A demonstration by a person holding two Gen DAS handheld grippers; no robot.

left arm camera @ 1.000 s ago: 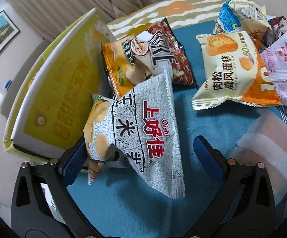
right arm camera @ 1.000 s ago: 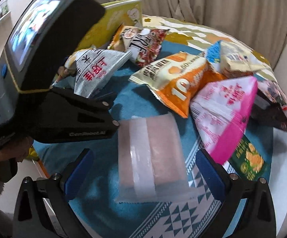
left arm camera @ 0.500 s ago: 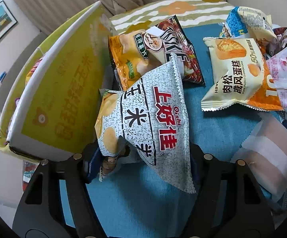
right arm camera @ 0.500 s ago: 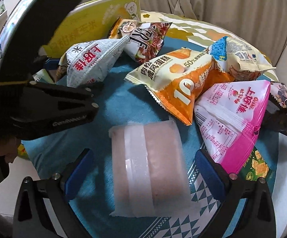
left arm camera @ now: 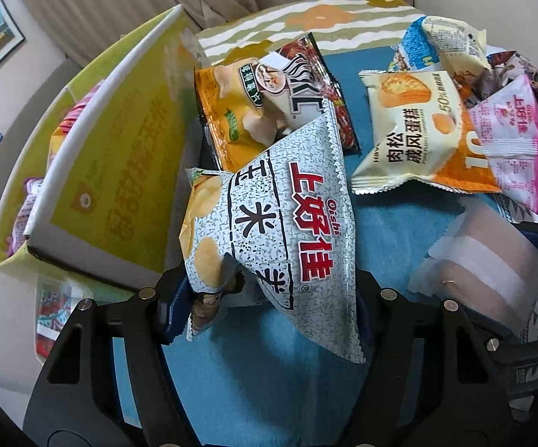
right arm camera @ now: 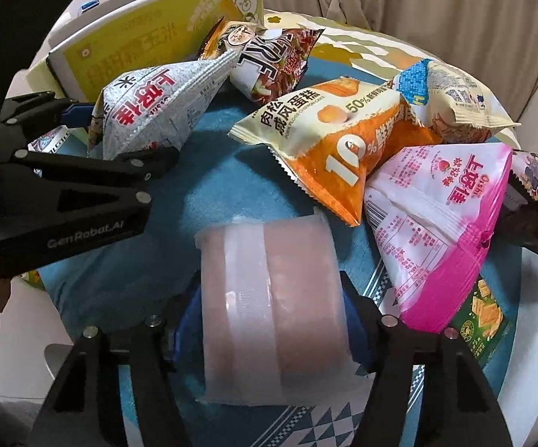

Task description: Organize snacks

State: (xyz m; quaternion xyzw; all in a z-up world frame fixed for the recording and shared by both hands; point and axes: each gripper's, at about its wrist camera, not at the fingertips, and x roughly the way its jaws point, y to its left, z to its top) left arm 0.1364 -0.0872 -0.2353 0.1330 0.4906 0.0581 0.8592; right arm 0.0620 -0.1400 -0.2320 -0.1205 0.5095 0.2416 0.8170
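- The left hand-held gripper (left arm camera: 265, 305) squeezes the grey snack bag (left arm camera: 280, 223), which sticks up in front of it; the bag's long side points up and away. Lift slowly so it does not slip
- The right hand-held gripper (right arm camera: 269, 320) is closing on the pink wrapped pack (right arm camera: 269, 298), lying flat on the tabletop (right arm camera: 231, 171) between its fingers, long side pointing away. Hold the middle

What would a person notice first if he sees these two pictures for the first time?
Most striking is the grey speckled snack bag with big red characters, standing between the fingers of the left gripper beside the yellow cardboard box. Next comes the pale pink translucent pack, on which the right gripper is closing at the front of the blue cloth. Behind it lies a bright pile, with a pink bag and an orange cake bag.
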